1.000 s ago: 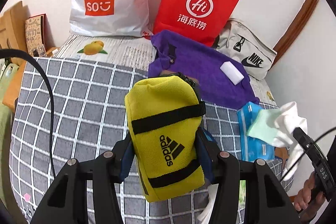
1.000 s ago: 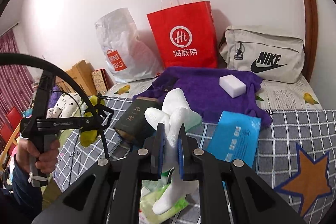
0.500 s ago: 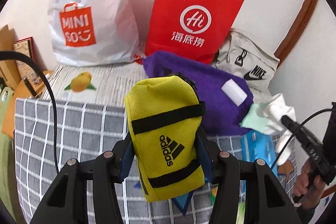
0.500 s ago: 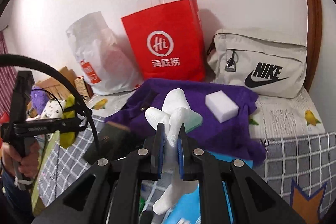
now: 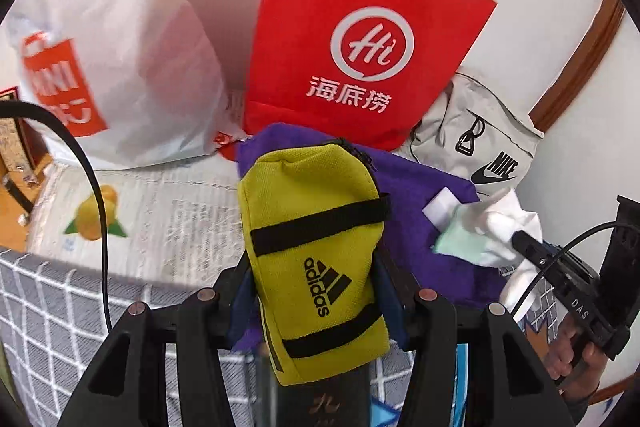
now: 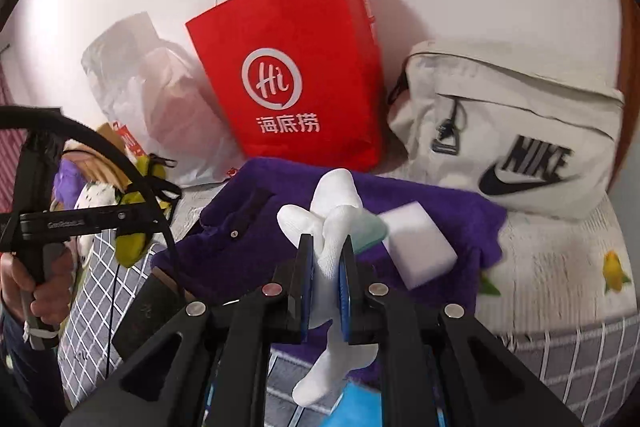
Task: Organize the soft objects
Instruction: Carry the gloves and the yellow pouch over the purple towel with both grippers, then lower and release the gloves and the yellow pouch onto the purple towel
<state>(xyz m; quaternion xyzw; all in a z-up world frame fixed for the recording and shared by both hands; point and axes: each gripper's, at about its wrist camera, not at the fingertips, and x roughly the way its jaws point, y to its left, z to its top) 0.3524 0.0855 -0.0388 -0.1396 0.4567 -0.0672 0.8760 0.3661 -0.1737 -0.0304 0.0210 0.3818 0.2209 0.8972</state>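
Observation:
My left gripper (image 5: 314, 291) is shut on a yellow Adidas pouch (image 5: 316, 251) with black straps, held upright above the bed. My right gripper (image 6: 326, 255) is shut on a white sock (image 6: 334, 227) with a pale green toe; the sock's foot hangs below the jaws. In the left wrist view the sock (image 5: 496, 227) and right gripper show at the right edge. The pouch (image 6: 134, 239) and the left gripper show at the left of the right wrist view. A purple towel (image 6: 248, 247) lies on the bed ahead, with a white sponge block (image 6: 420, 251) on it.
A red paper bag (image 6: 292, 75), a white plastic Miniso bag (image 5: 112, 67) and a beige Nike bag (image 6: 516, 143) stand against the wall. A dark box (image 6: 146, 311) and a blue packet (image 6: 356, 407) lie on the checked blanket (image 5: 48, 307). A hand (image 6: 44, 287) grips the left tool.
Both grippers have moved forward over the bed toward the bags at the wall, which now look larger and closer. The pouch and the sock stay gripped as before.

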